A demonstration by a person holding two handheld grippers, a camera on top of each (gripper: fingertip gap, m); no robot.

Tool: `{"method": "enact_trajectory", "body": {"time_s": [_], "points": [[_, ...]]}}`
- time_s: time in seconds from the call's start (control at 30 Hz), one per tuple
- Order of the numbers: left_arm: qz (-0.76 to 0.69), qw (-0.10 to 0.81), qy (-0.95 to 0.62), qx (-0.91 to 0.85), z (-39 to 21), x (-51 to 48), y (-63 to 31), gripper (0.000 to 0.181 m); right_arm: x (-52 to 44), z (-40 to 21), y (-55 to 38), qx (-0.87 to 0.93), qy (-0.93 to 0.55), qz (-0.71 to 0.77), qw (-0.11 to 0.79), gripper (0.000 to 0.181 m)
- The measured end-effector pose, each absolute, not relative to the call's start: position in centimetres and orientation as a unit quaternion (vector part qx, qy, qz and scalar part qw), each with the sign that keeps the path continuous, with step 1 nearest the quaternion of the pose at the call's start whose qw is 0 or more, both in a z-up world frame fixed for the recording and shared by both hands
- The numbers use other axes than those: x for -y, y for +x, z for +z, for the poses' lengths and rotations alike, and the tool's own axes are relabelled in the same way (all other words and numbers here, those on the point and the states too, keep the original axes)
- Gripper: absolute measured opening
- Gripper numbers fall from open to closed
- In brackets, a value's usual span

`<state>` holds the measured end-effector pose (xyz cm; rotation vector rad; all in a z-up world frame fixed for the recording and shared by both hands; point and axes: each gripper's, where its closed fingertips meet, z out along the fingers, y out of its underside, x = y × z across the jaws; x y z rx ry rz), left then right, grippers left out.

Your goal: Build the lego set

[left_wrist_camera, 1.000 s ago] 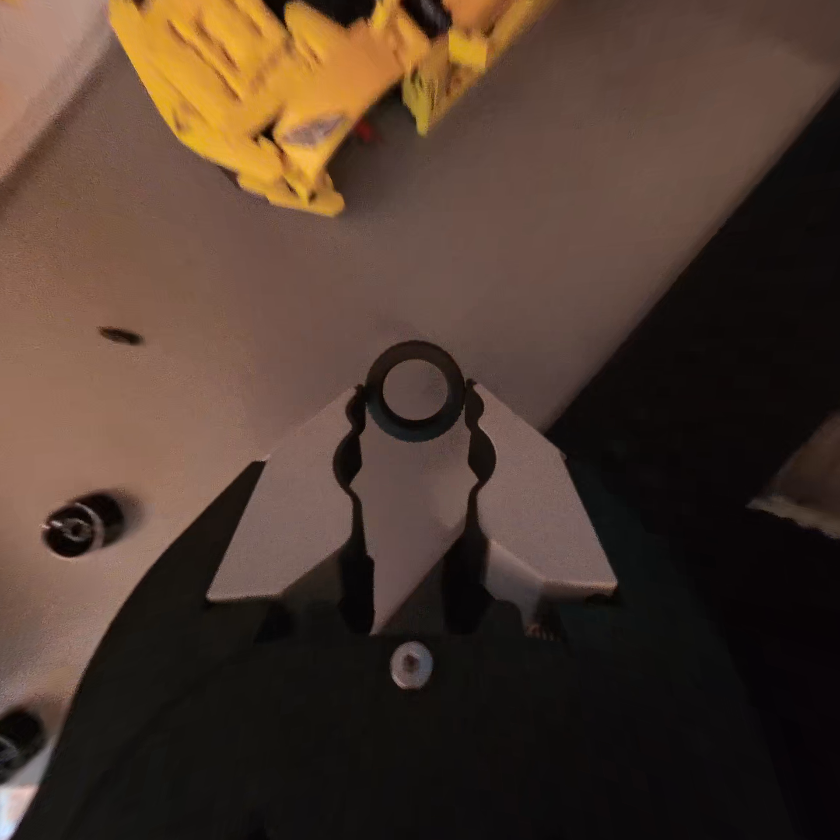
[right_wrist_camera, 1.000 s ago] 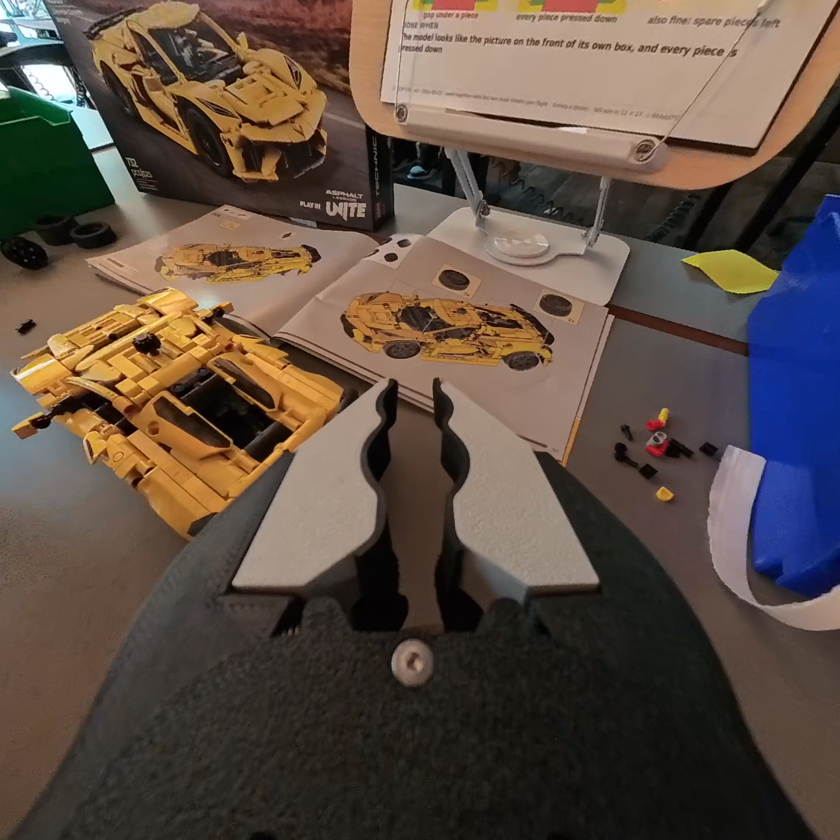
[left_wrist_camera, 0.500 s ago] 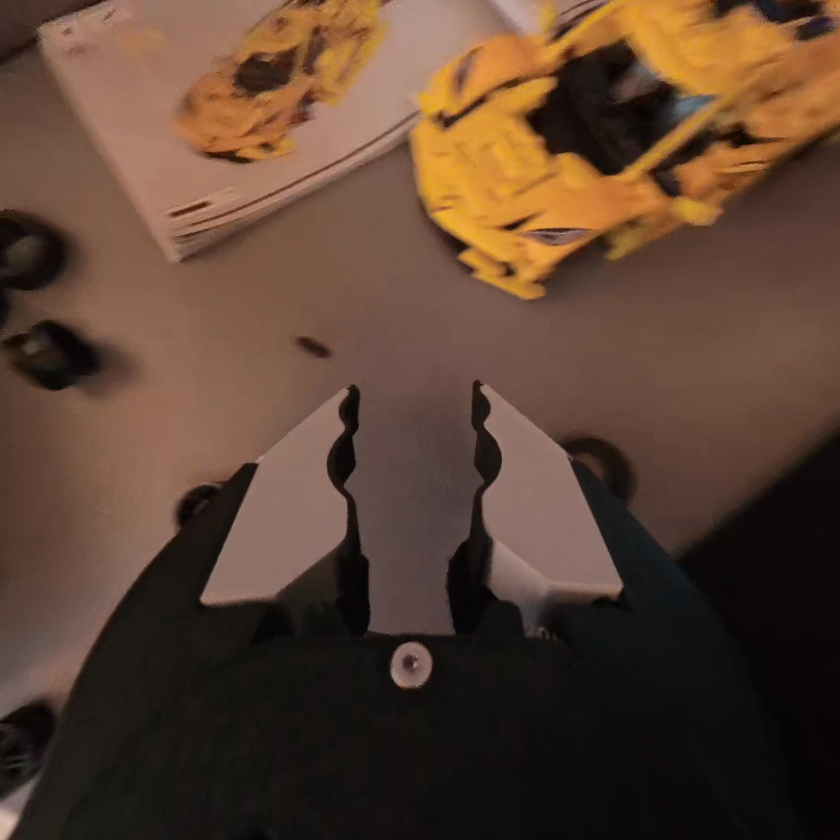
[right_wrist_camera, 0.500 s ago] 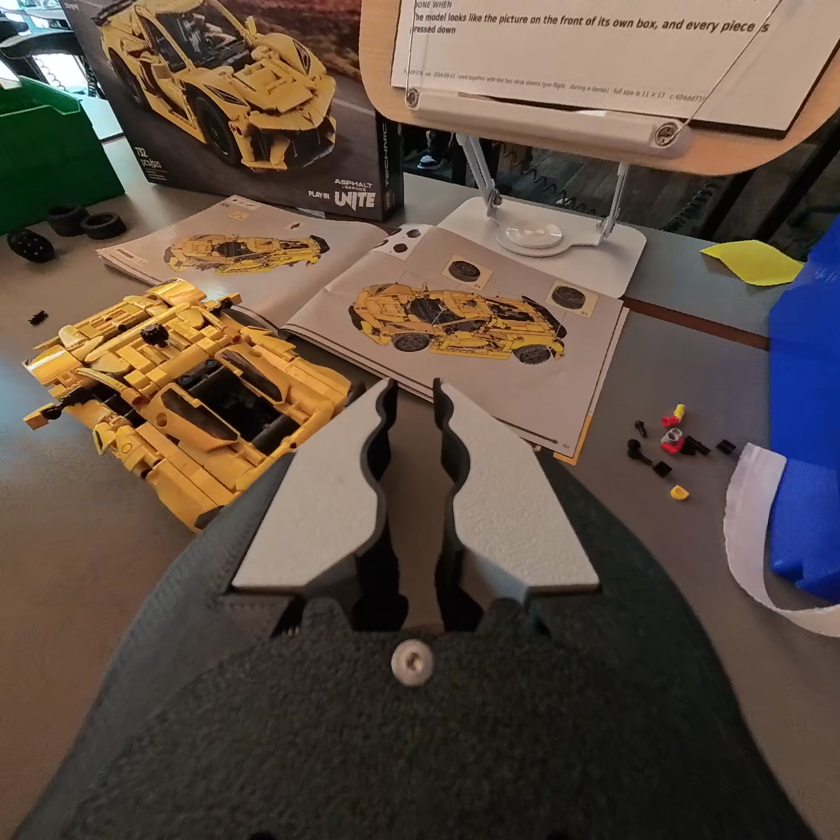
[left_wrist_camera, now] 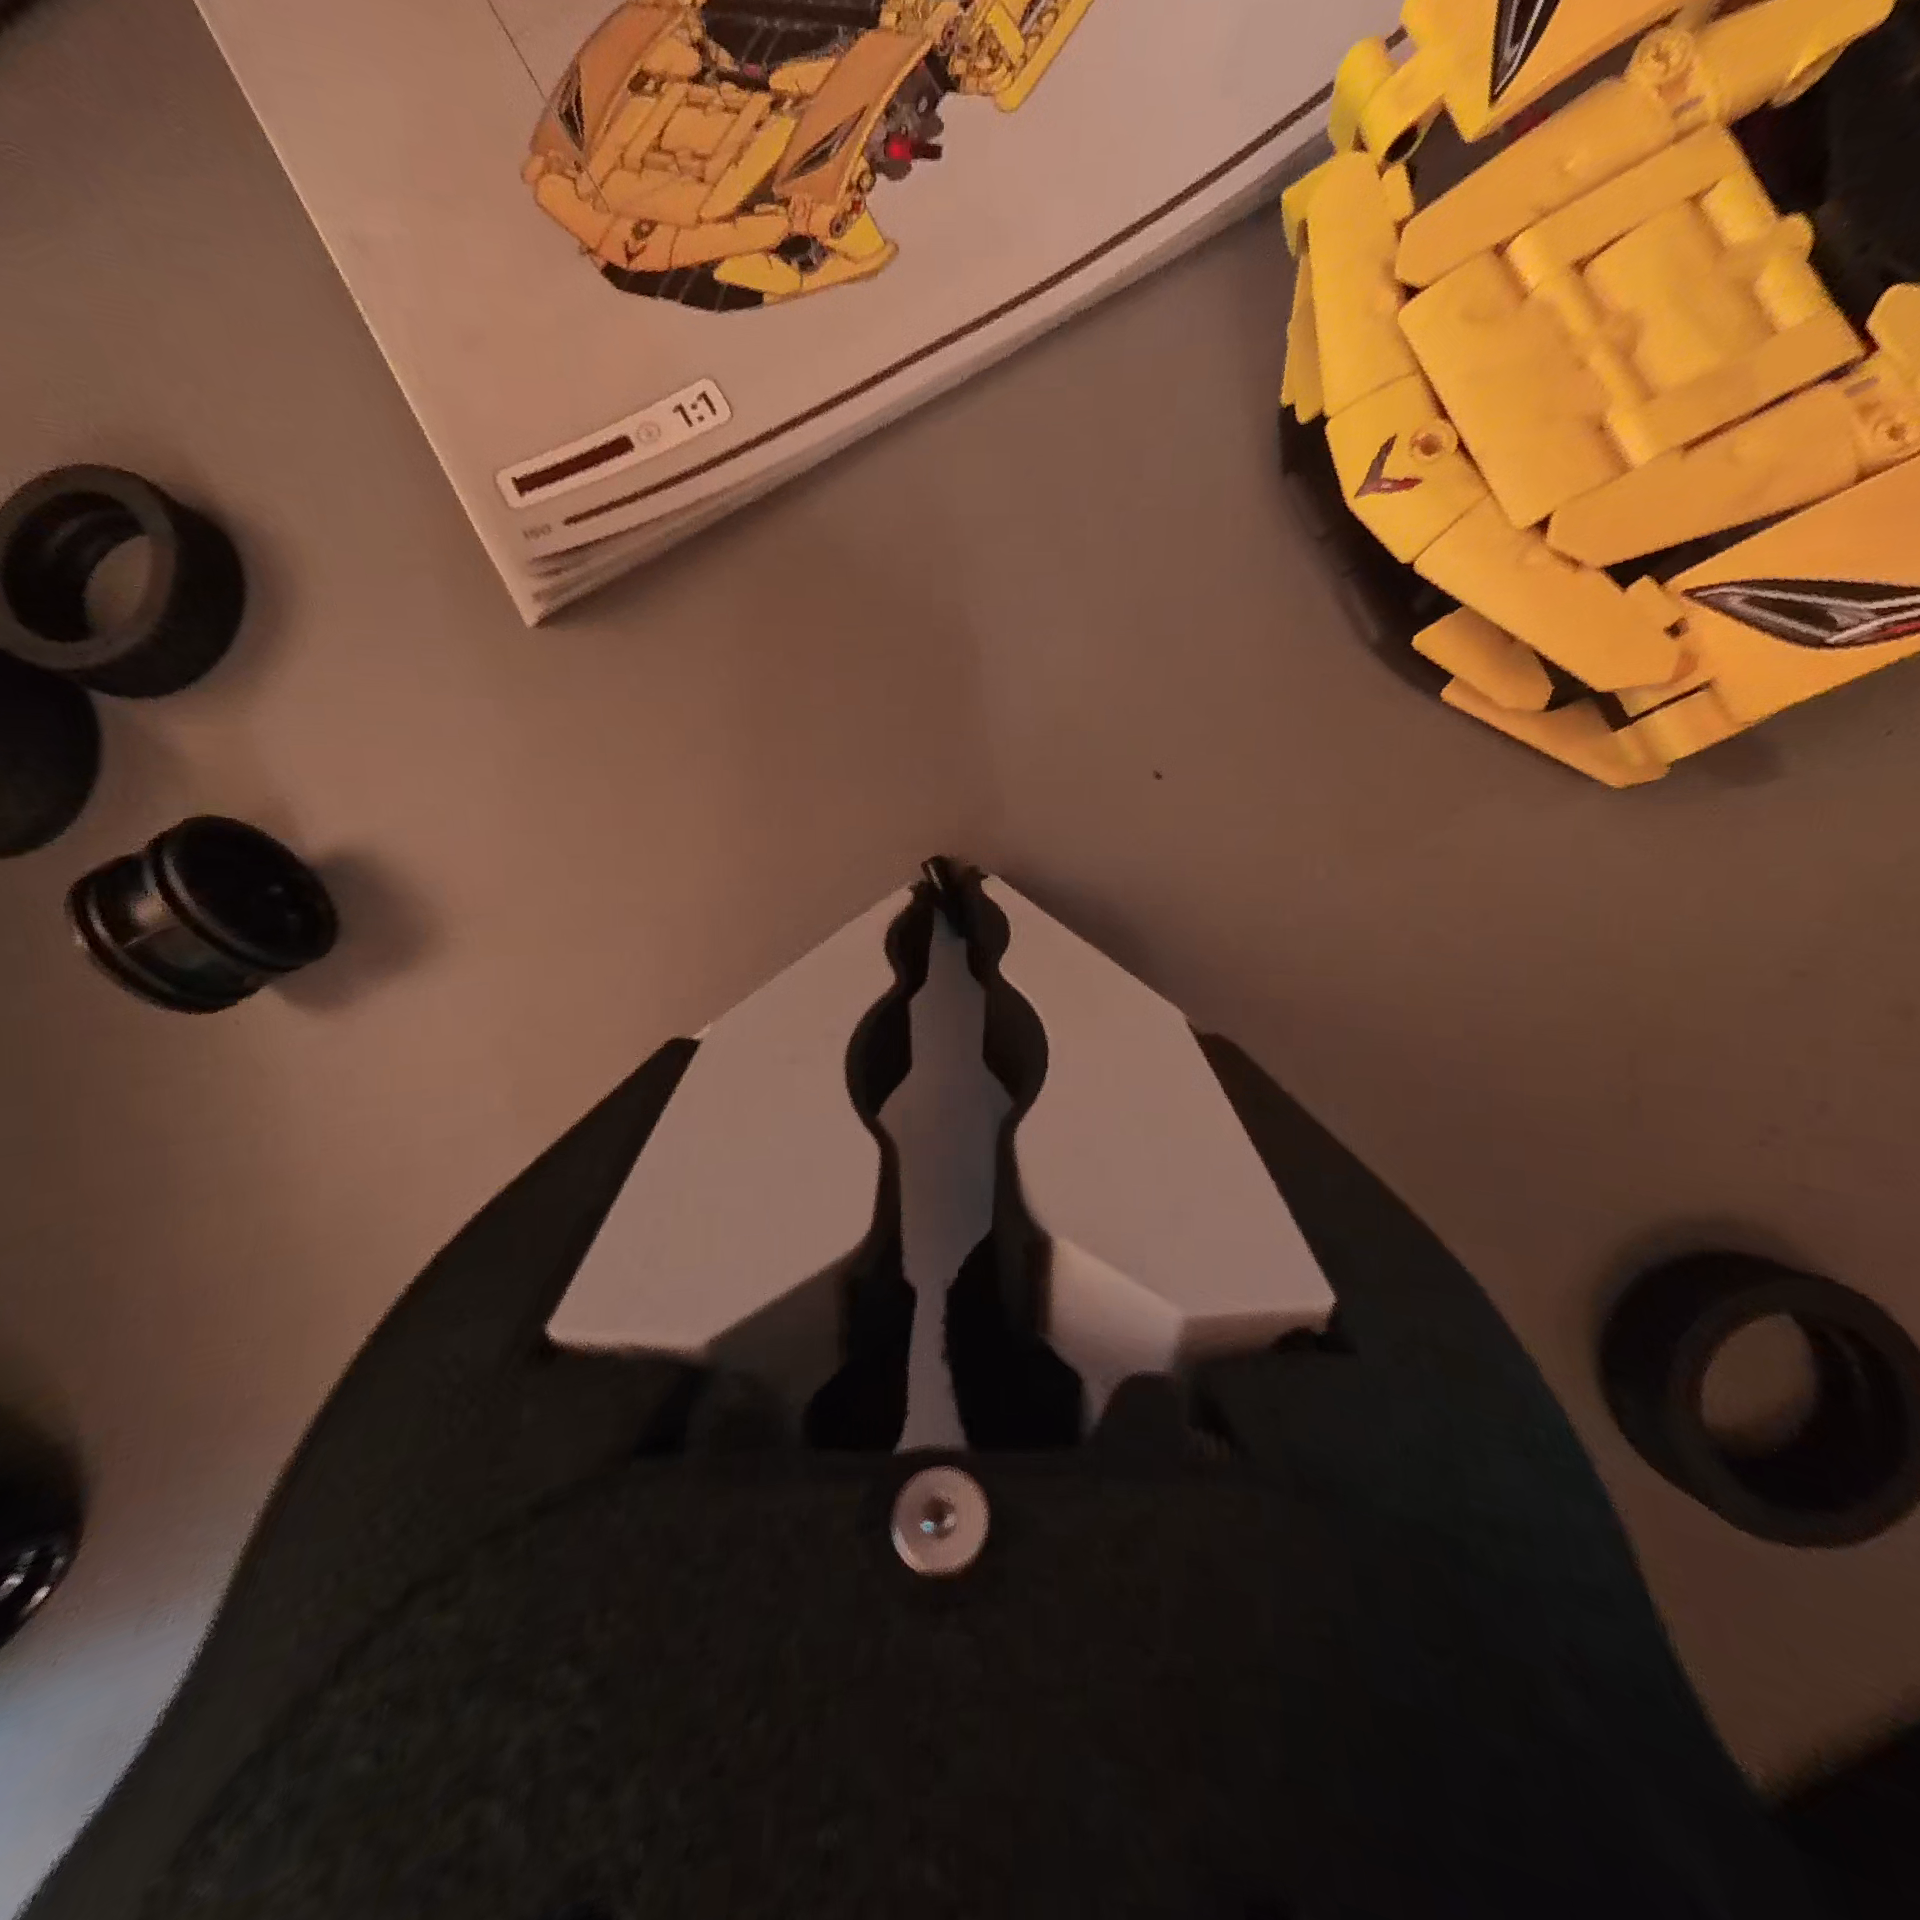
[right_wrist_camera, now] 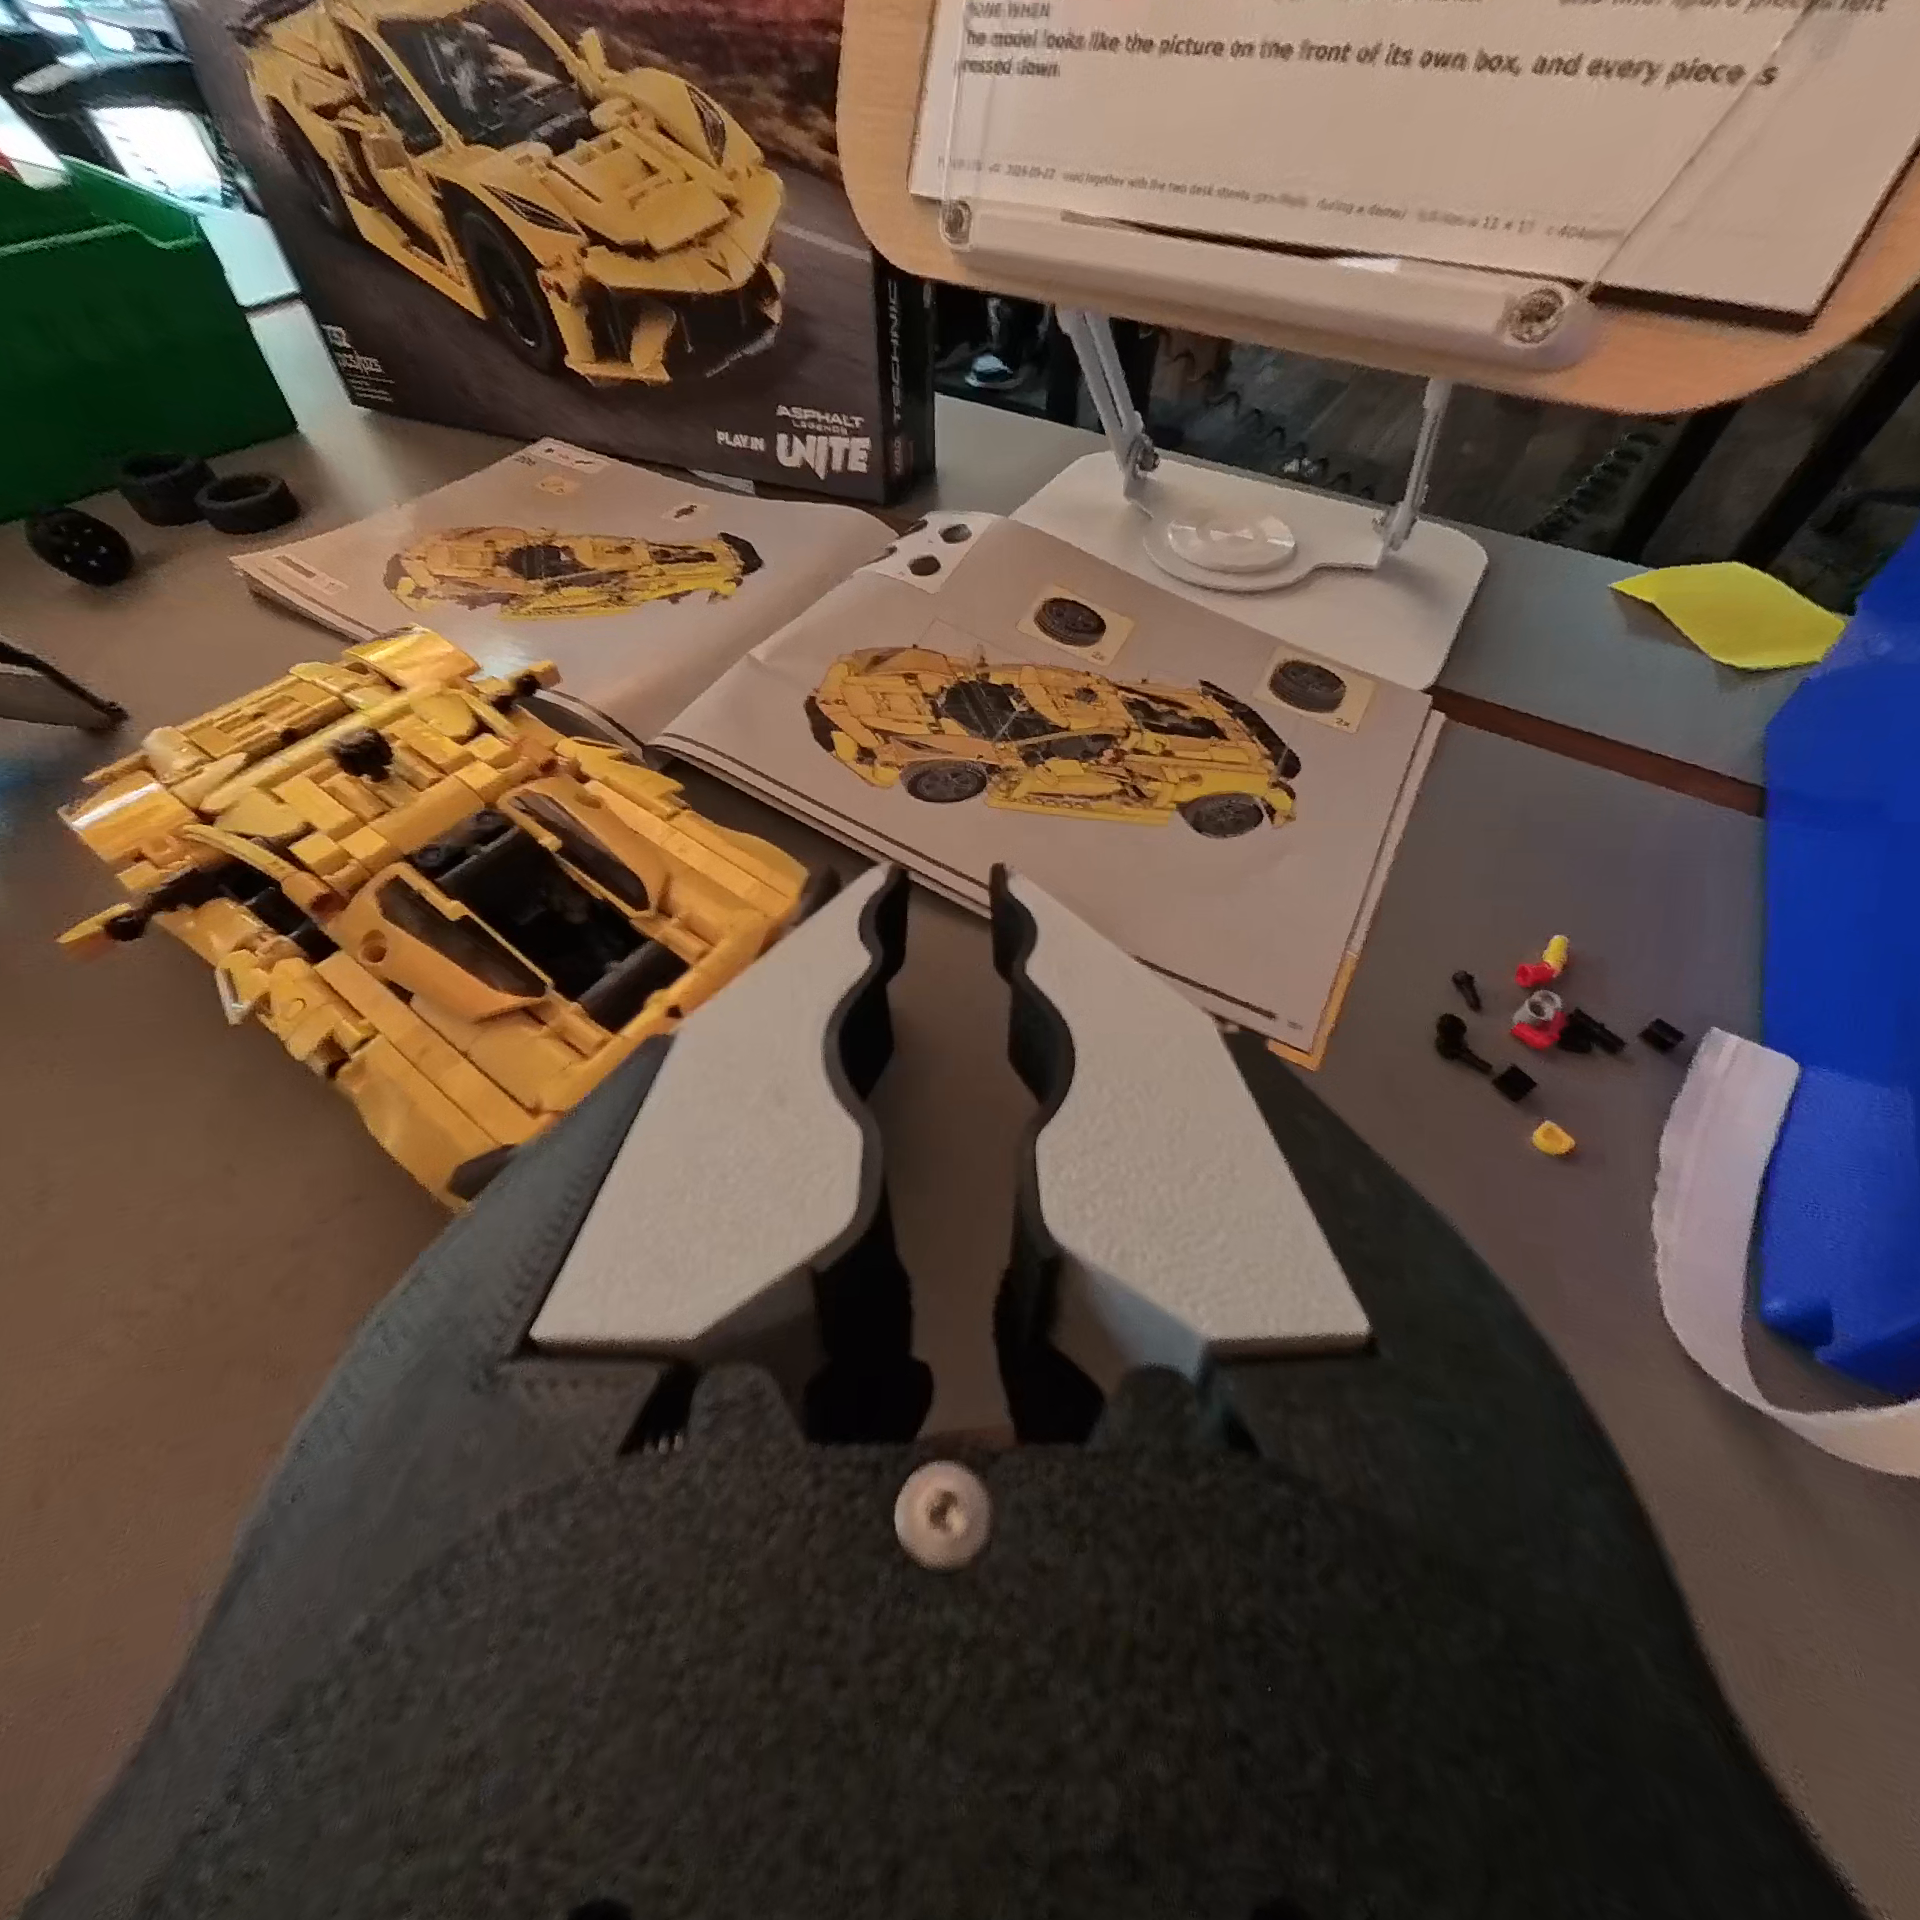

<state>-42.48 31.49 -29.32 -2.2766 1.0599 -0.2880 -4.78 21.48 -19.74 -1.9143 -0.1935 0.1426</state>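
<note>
Left gripper (left_wrist_camera: 943, 883) pinches tiny black pin (left_wrist_camera: 940, 871) at fingertips | right gripper (right_wrist_camera: 948, 883) slack, empty | advice: lift straight, avoid twisting toward yellow car (left_wrist_camera: 1621, 416).

**Grainy printed plastic, glossy bricks, matt rubber**

The right gripper (right_wrist_camera: 948, 894) has a rough, grainy black plastic body and pale grey matt fingers (right_wrist_camera: 748, 1132), with one bright metal screw (right_wrist_camera: 940, 1525). The yellow car model (right_wrist_camera: 416, 894) is smooth, shiny plastic. The tyres (left_wrist_camera: 1756, 1392) look like dull black rubber. The instruction booklet (right_wrist_camera: 1091, 790) is matt paper, the box (right_wrist_camera: 582, 239) glossy printed card. The stand's board (right_wrist_camera: 1351, 353) looks like pale wood. The desk (left_wrist_camera: 727, 748) is smooth, matt grey.
</note>
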Motion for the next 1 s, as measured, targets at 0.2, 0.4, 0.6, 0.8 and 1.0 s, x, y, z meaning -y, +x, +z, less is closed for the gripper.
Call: {"method": "enact_trajectory", "body": {"time_s": [0.2,0.4,0.6,0.8,1.0], "points": [[-0.154,0.342,-0.82,-0.433,-27.0,-30.4,-40.6,0.006,-20.4,-16.6,-10.1,0.131,-0.766,0.179,0.603,0.015],[-0.417,0.44,-0.606,-0.515,-13.9,-18.5,-29.5,0.006,-15.3,-12.3,-23.6,0.23,-0.668,0.53,0.469,0.029],[-0.652,0.293,-0.581,-0.39,-10.9,-13.5,-24.4,0.006,-13.4,-10.9,-24.3,0.35,-0.607,0.348,0.622,0.032],[-0.739,0.187,-0.574,-0.301,-11.3,-12.8,-23.2,0.005,-13.2,-11.9,-24.3,0.429,-0.579,0.157,0.676,0.023],[-0.741,0.199,-0.569,-0.296,-11.2,-12.8,-23.0,0.005,-13.4,-11.6,-24.0,0.419,-0.581,0.156,0.681,0.018]]}}
